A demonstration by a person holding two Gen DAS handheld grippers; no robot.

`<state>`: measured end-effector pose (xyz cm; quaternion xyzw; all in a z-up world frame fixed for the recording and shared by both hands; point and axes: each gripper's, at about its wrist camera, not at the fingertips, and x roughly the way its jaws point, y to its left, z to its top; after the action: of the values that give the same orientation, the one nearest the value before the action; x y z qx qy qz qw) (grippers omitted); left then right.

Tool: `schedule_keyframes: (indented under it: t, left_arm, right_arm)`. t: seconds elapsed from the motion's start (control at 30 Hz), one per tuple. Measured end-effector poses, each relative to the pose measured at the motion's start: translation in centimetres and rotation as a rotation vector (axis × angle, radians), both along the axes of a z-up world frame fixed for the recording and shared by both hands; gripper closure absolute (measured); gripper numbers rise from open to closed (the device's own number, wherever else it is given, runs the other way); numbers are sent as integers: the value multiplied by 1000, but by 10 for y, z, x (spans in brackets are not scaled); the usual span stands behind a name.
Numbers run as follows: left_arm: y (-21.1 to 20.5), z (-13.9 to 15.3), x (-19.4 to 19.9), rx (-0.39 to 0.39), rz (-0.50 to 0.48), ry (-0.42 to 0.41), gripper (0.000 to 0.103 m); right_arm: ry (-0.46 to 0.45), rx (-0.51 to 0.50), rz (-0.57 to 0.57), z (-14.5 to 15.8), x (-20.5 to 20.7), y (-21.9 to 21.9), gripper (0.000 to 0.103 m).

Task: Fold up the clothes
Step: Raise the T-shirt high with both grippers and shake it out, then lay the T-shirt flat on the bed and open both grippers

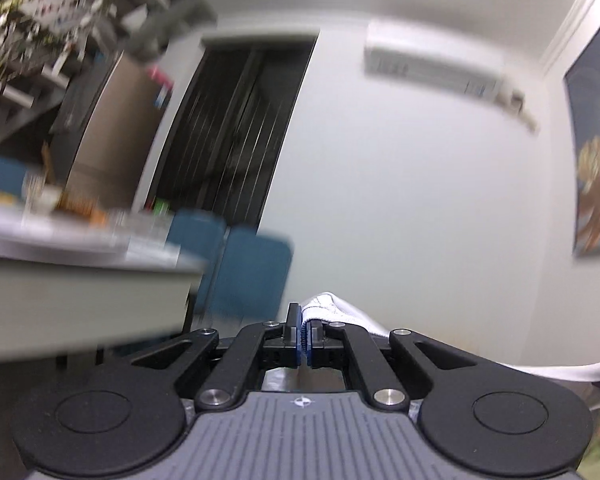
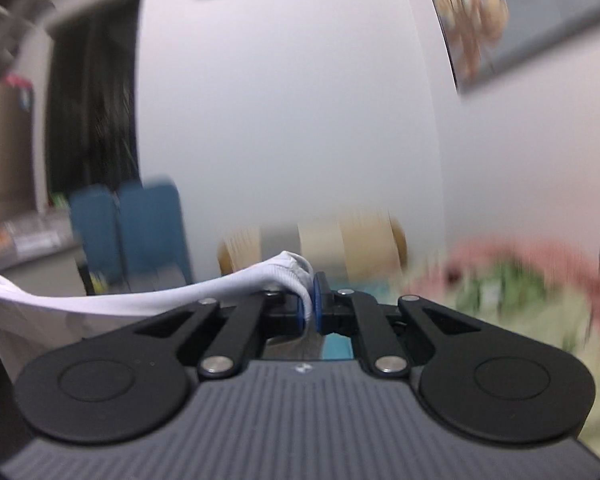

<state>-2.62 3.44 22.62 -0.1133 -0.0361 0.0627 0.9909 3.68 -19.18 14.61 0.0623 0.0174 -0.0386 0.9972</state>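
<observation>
Pinching tight, both sets of fingers are clamping the white garment (image 2: 140,300): left gripper (image 1: 303,334) and right gripper (image 2: 313,300) are holding it aloft, stretched between them. Seemingly mid-lift; next, laying it flat.

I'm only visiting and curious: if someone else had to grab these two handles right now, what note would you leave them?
Left gripper: shut on an edge of the white garment, which trails off to its right.
Right gripper: shut on another edge of the same white garment, which stretches away to its left.
Both cameras point up at the wall, and both views are blurred, so the cloth seems lifted and held between the two.
Done: garment picked up by two points.
Left: no fold is visible; lay it down and fold it. The folding surface is not clearly in view.
</observation>
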Motion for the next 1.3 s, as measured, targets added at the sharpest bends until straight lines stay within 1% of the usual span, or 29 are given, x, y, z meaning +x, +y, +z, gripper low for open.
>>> schedule_keyframes:
  t: [0.07, 0.23, 0.33, 0.4, 0.43, 0.53, 0.6, 0.67, 0.73, 0.8, 0.9, 1.0, 1.07, 1.13, 1.2, 1.3]
  left_arm:
    - [1, 48, -20, -10, -23, -39, 101]
    - [-7, 152, -95, 69, -21, -195, 100]
    - [-14, 199, -136, 107, -20, -274, 100]
    - [-19, 223, -153, 133, -21, -299, 100]
    - [-20, 230, -156, 138, -26, -297, 100]
    - [-21, 232, -133, 137, -26, -258, 100]
    - [-22, 234, -119, 137, -26, -232, 100]
    - [-22, 233, -101, 137, -27, -203, 100]
    - [-20, 208, -54, 145, -30, -135, 100]
    - [-14, 175, 6, 173, -25, -58, 100]
    - [-16, 116, 96, 197, -26, 47, 98]
    - [-3, 45, 198, 183, -36, 139, 97]
    - [-2, -13, 262, 175, -41, 202, 96]
    - [-6, -81, 324, 177, -42, 265, 96]
    - [-11, -149, 386, 180, -43, 329, 93]
    - [-21, -254, 469, 207, -41, 437, 92]
  right_arm:
    - [-70, 4, 20, 50, -22, -3, 95]
    - [-207, 1, 66, 156, -86, -15, 95]
    - [-283, -5, 92, 202, -130, -20, 95]
    - [-329, -17, 104, 225, -154, -21, 95]
    - [-347, -30, 106, 235, -161, -21, 95]
    - [-365, -61, 113, 257, -167, -18, 95]
    - [-344, -71, 116, 261, -153, -16, 95]
    - [-306, -76, 114, 253, -125, -13, 95]
    - [-250, -80, 107, 236, -87, -11, 95]
    - [-182, -91, 92, 210, -39, -9, 95]
    - [-66, -103, 70, 159, 47, -7, 95]
    - [41, -89, 52, 100, 140, -9, 94]
    - [108, -81, 41, 55, 203, -13, 94]
    - [164, -84, 34, 4, 265, -18, 94]
    - [217, -109, 27, -54, 323, -21, 94]
    - [320, -139, 40, -150, 402, -24, 94]
